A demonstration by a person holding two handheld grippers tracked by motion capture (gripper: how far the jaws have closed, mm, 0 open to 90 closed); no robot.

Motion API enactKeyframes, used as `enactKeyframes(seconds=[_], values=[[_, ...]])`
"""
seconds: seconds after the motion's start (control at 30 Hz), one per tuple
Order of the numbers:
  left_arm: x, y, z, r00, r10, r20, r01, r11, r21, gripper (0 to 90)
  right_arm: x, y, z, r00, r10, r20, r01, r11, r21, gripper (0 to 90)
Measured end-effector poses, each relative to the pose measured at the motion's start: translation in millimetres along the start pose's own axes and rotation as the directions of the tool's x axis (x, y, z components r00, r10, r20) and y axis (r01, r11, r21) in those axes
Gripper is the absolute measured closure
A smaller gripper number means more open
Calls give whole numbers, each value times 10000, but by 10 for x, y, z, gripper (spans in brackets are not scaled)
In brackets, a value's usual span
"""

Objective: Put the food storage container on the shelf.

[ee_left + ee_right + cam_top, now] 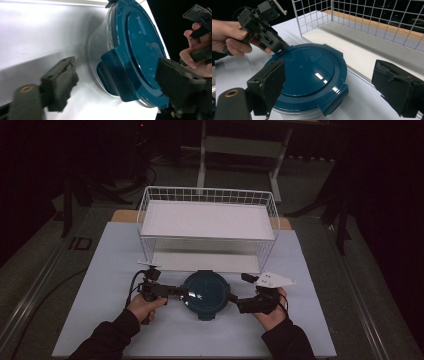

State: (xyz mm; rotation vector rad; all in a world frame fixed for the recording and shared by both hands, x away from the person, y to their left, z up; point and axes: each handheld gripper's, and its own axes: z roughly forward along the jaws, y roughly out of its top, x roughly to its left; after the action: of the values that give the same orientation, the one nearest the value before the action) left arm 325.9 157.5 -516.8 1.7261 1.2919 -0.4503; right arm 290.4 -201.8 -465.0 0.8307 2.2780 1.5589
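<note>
a round tub (205, 296) with a dark teal lid (308, 72) and a clear body sits on the white table (100, 285), near the middle of its near half and just in front of the rack's (207, 227) lower shelf. the lid has clip tabs around its rim; in the left gripper view one tab (117, 72) is folded down over the clear wall.

the white wire rack stands toward the table's far edge, with an upper shelf inside a mesh rim and a lower shelf at table level.

the left gripper (176, 291) reaches in from the tub's left side. its jaws stand wide apart, one over the lid's edge and one out over the bare table beside the clear wall, gripping nothing.

the right gripper (233, 299) comes in from the tub's right side, its jaws also spread wide, one by the lid's rim and the other out toward the lower shelf, holding nothing.

each gripper is held in a hand, left (142, 307) and right (271, 315), near the table's near edge.
</note>
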Motion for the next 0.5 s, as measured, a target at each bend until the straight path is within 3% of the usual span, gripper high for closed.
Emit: enactKeyframes(seconds=[0.1, 0.17, 0.23, 0.27, 0.37, 0.5], values=[[45, -4, 16, 9988, -383, 307, 379, 9992, 106, 304, -7, -3, -17, 10000, 87, -7, -87, 10000, -8, 116], [63, -9, 26, 9977, -464, 487, 454, 9987, 211, 390, -17, -7, -27, 9999, 115, -13, -115, 9999, 28, 117], [83, -11, 35, 9933, -572, 1001, 536, 9978, 391, 460, -25, -11, -38, 9999, 165, -18, -165, 9999, 40, 126], [80, -10, 34, 9939, -491, 986, 453, 9982, 399, 483, -28, -13, -47, 9998, 182, 18, -182, 9998, 38, 127], [109, -12, 32, 9918, -582, 1136, 542, 9978, 383, 499, -44, -24, -59, 9995, 305, 26, -306, 9995, 87, 129], [90, -22, 31, 9929, -401, 1121, 376, 9990, 246, 504, -59, -74, -49, 9972, 736, -107, -730, 9964, 431, 140]])
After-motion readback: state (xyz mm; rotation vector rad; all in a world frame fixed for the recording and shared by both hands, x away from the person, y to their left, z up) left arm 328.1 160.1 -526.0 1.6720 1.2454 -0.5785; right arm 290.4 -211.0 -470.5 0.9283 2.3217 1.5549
